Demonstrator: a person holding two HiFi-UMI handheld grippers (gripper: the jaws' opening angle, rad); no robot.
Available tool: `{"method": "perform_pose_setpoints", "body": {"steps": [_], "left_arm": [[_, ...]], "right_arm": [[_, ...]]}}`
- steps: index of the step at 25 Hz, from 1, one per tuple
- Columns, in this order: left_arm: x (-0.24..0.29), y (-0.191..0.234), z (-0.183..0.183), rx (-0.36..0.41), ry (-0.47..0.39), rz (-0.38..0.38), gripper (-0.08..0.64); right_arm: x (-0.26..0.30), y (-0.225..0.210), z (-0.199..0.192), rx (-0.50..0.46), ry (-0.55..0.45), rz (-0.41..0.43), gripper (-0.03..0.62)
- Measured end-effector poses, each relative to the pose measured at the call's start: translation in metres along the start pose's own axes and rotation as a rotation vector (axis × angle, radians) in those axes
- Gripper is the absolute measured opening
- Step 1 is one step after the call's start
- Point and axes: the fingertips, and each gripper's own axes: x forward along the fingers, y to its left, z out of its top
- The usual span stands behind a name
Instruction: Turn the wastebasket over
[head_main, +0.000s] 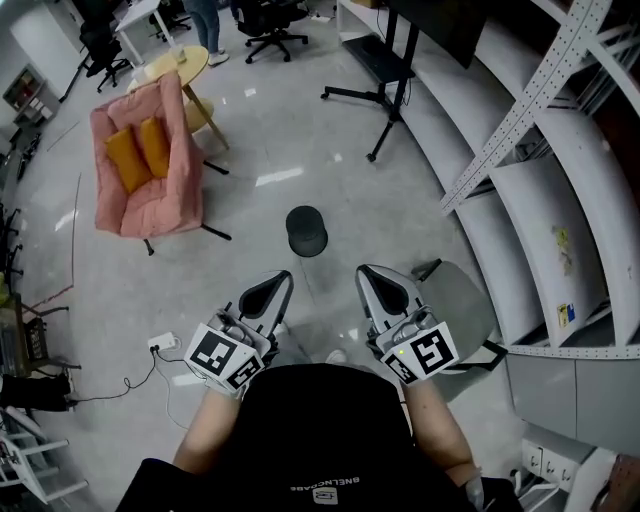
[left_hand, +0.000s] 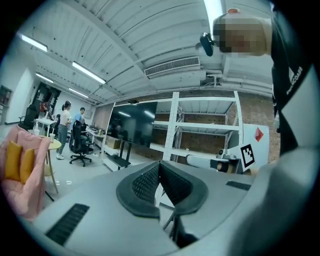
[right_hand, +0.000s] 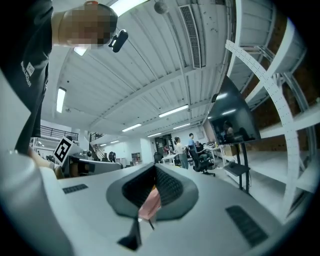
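Short of the wastebasket (head_main: 306, 230), left gripper (head_main: 282, 277), right gripper (head_main: 366, 272) level, jaws together.

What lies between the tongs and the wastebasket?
Nothing: in the head view only bare floor separates the wastebasket from the left tongs and the right tongs.

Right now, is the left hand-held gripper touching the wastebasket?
Apart. The head view shows a strip of floor between the wastebasket and the left hand-held gripper, whose jaws are shut on nothing.
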Motion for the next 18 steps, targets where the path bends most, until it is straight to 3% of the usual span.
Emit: {"method": "perform_pose_setpoints", "body": {"steps": [10,18], "left_arm": [[0.045,0.066,-0.012,-0.034,0.027,-0.008,0.012],[0.086,0.195,-0.009,-0.031,0.093,-0.046,0.012]], "right_arm": [[0.063,-0.039,-0.026,0.018,0.068,-0.011,0.009],[0.184,-0.077,-0.053,-0.011,0.173,-0.059,0.011]]}}
